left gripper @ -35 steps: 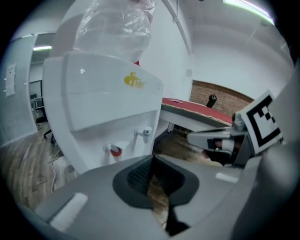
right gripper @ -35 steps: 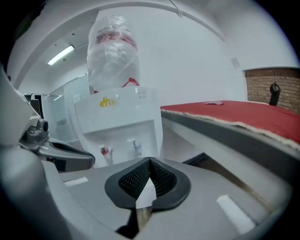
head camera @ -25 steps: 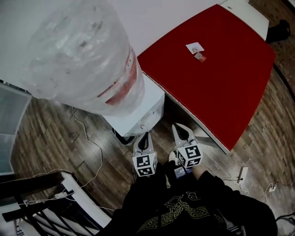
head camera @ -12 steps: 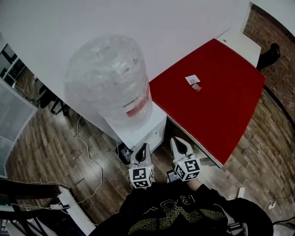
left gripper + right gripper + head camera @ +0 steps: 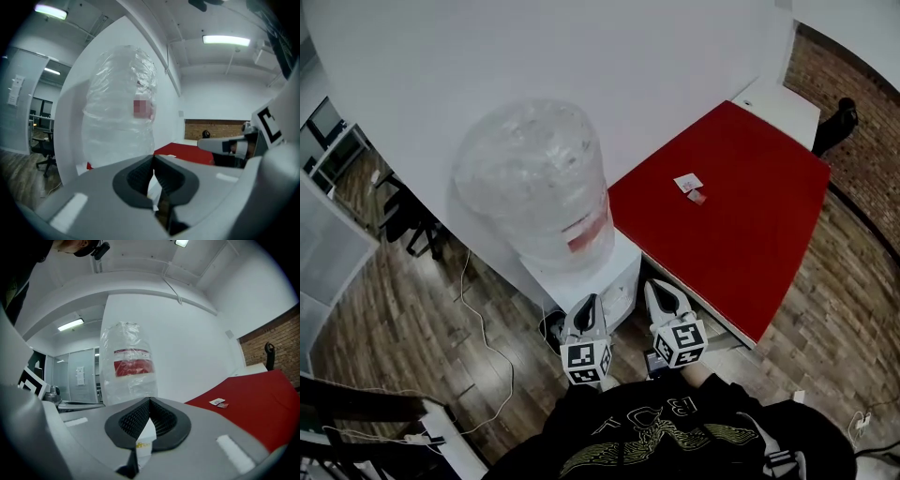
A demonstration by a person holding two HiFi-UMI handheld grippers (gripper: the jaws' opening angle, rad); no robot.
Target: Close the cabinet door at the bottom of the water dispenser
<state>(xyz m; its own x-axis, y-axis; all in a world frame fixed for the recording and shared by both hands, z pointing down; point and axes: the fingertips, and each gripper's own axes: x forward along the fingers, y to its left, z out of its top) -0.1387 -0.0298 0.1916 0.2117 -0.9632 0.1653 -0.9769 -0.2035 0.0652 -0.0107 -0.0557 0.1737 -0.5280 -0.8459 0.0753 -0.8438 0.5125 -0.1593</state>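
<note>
Left gripper (image 5: pixel 592 302) and right gripper (image 5: pixel 660 289), jaws pressed together on nothing, hang side by side before the white water dispenser (image 5: pixel 602 270) under its plastic-wrapped bottle (image 5: pixel 534 178). The dispenser's top hides its bottom cabinet door. A red table (image 5: pixel 741 234) stands just beside it, and a white cable (image 5: pixel 485 323) trails across the wooden floor (image 5: pixel 394 319).

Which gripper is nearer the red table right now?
Right. The right gripper sits just beside the red table, at its edge; the left gripper is farther off, in front of the water dispenser.
</note>
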